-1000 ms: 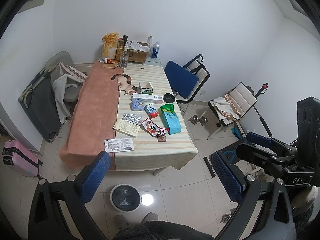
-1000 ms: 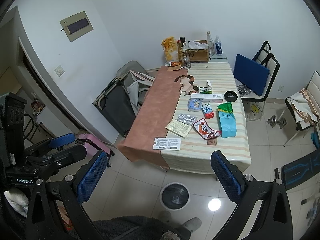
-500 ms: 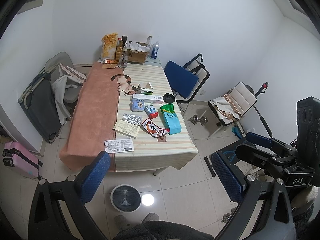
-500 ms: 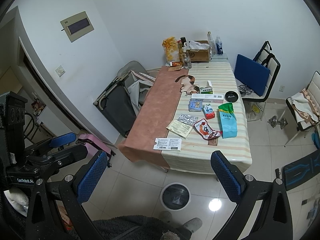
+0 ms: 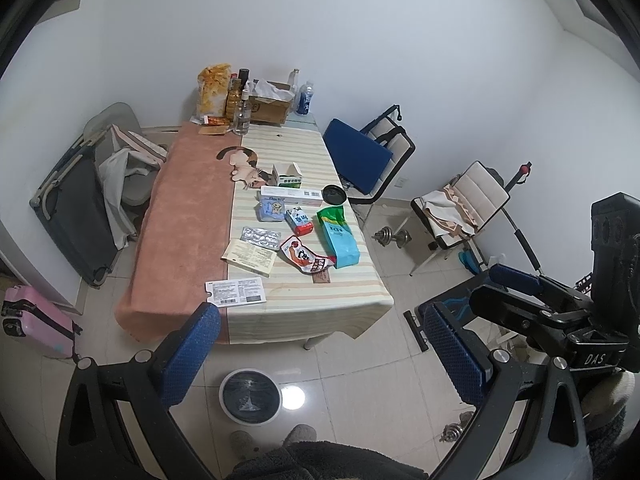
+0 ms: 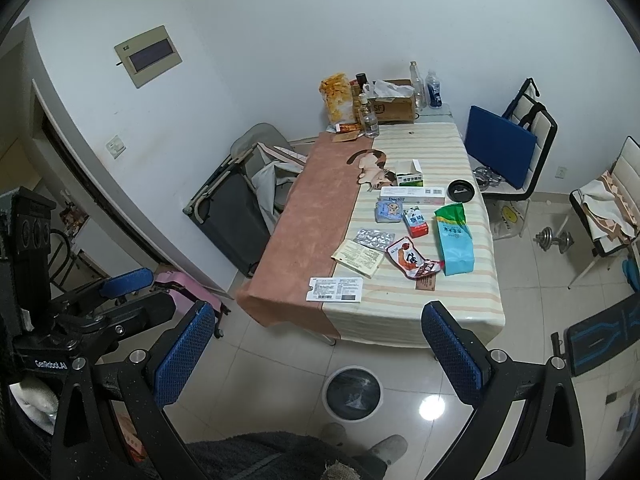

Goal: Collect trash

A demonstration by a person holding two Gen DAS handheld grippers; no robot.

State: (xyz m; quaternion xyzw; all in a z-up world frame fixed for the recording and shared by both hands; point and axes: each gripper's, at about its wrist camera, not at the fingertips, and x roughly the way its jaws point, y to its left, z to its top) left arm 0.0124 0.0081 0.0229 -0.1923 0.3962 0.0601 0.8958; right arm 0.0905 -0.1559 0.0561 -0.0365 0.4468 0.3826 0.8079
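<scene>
I hold my left fingers (image 5: 316,350) and my right fingers (image 6: 316,352) spread wide with nothing between them, high above the floor and well back from the worktop (image 5: 304,304). The trash lies spread on the striped half of its cloth: a white label slip (image 5: 236,291) at the near edge, a folded leaflet (image 5: 250,257), a foil blister sheet (image 5: 261,237), a red snack wrapper (image 5: 304,257), a green and blue bag (image 5: 338,237), a small red and blue carton (image 5: 299,221), a blue tissue pack (image 5: 272,208), a long white box (image 5: 292,195) and an open green box (image 5: 289,175). All of it is well apart from both pairs of pads. A round bin (image 5: 250,396) lined with a dark bag stands on the tiles below, between me and the worktop's near edge. A blue chair (image 5: 360,156) stands at the right side, a pink suitcase (image 5: 34,322) by the left wall. My slippers (image 6: 386,447) show at the bottom edge.
</scene>
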